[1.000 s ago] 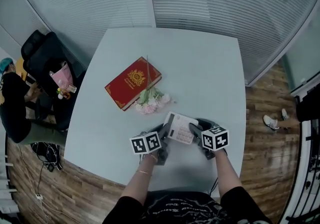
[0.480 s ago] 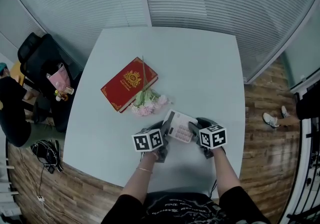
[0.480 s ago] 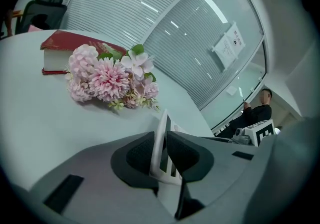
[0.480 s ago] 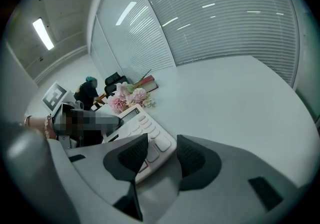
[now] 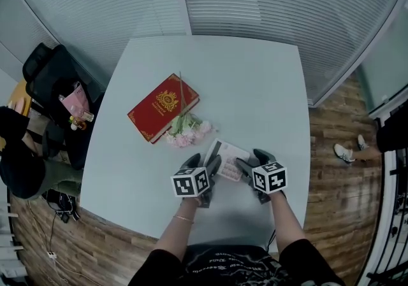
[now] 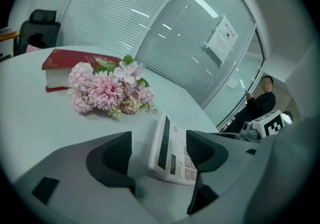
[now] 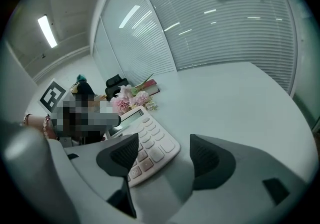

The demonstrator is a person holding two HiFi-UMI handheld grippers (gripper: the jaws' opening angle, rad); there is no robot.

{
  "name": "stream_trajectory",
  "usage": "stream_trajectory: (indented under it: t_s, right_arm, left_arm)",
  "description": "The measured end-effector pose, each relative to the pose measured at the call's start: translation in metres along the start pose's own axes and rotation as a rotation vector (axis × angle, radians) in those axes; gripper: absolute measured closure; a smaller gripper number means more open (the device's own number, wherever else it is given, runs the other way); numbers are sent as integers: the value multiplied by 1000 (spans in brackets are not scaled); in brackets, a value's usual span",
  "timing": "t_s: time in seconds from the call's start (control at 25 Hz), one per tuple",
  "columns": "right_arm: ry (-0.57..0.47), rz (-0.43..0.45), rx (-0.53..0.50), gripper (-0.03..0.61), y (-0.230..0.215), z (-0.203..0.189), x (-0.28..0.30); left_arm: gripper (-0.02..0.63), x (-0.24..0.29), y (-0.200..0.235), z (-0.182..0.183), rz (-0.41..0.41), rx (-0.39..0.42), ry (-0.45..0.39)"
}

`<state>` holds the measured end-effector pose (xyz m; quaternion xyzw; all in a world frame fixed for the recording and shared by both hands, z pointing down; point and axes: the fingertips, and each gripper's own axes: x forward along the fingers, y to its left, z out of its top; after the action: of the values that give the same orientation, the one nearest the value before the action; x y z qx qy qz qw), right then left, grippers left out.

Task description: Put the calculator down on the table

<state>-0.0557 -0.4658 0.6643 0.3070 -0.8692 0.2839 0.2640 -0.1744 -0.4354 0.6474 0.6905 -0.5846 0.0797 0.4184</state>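
Note:
The white calculator [image 5: 227,156] lies on the pale table [image 5: 255,87] near its front edge, keys up, between my two grippers. My left gripper [image 5: 204,164] is at the calculator's left end. Its jaws are opening, and the calculator [image 6: 172,150] sits in the gap with no pad pressing on it. My right gripper [image 5: 250,159] is at the right end, and its jaws are opening too. In the right gripper view the calculator [image 7: 145,140] rests beside the left jaw, and the right jaw stands well clear of it.
A red book [image 5: 162,106] lies at the table's middle left, with pink artificial flowers [image 5: 188,128] against its near corner, just behind the calculator. A black chair [image 5: 54,74] and a person [image 5: 19,157] are off the table's left side. Blinds line the far wall.
Both grippers have spread their jaws off the calculator, which they held by its two ends before. The calculator now rests on the table. The hands have barely moved.

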Motion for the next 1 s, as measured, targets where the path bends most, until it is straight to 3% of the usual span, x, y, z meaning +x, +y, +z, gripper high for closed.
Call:
stream_trajectory:
  t_s: [0.4, 0.76, 1.0]
  right_arm:
    - [-106, -27, -157, 270, 27, 18, -57]
    - [-223, -50, -271, 270, 79, 20, -133]
    - [-272, -82, -311, 270, 110, 3, -174]
  left_arm:
    - [261, -50, -40, 4, -30, 281, -43]
    - [264, -128, -77, -20, -123, 292, -138]
    - [264, -185, -83, -34, -123, 319, -222]
